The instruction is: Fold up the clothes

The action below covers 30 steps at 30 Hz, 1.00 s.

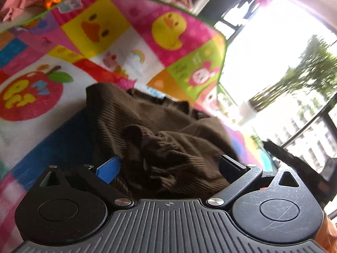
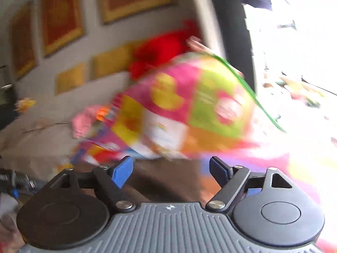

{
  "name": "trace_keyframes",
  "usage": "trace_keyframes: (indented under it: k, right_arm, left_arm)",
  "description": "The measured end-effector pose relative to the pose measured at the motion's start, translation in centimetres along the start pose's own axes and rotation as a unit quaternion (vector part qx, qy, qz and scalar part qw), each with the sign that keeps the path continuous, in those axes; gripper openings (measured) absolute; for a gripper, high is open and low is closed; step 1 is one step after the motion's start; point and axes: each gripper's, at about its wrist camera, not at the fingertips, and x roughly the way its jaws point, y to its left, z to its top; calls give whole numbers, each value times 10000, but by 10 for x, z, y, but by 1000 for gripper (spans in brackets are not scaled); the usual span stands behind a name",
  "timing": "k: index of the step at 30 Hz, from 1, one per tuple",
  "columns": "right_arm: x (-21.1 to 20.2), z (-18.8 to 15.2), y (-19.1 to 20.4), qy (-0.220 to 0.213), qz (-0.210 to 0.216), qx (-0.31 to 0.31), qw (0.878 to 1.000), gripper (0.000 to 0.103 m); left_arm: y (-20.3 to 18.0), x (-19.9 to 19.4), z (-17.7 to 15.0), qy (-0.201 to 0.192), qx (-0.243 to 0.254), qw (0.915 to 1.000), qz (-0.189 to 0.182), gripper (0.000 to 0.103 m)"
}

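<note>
— So, I'm starting with the left gripper: its jaws are standing wide and a heap of the brown ribbed garment is bunching up between them. The cloth is brushing the blue pad on one side, but I'm not seeing the pads pinch it, so I'm calling it released.

— What are you worrying about there?

— I'm thinking that if I close on that crumpled mound, I'm grabbing several layers at once and the fold is coming out lopsided. The heap is also hiding the hem and sleeves from me.

— And the right?

— I'm seeing the right gripper spread open with nothing between its fingers. That view is smearing badly, so I'm judging the hand is swinging. A dark brown strip just below and ahead of its fingertips is probably the same garment, though I cannot tell for sure.

— Where is the garment lying overall?

— It's lying on the colourful play mat, directly ahead of and under the left jaws. Beyond it, a pink cloth is sitting well apart at the far left corner; I'm risking dragging the mat if I snag it.
</note>
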Motion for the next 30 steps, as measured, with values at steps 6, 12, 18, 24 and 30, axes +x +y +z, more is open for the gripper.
trace_keyframes:
  k: [6, 12, 18, 24, 30]
  right_arm:
    - [-19, -42, -65, -239, -650, 1050, 9921, 100]
    - [-28, -55, -89, -286, -591, 1365, 9885, 103]
    - [-34, -56, -86, -350, -663, 1315, 9885, 103]
    - [-36, -54, -85, -266, -666, 1397, 9876, 103]
    - [-29, -54, -91, 16, -626, 1588, 9853, 103]
  left_arm:
    - [-4, 25, -3, 152, 38, 9994, 321, 85]
    - [-39, 40, 12, 232, 941, 9945, 405, 23]
    - [-100, -10, 47, -1079, 2382, 9647, 293, 19]
    - [-64, -21, 10, -1011, 2761, 9520, 845, 49]
    - [13, -16, -3, -302, 1443, 9761, 1599, 58]
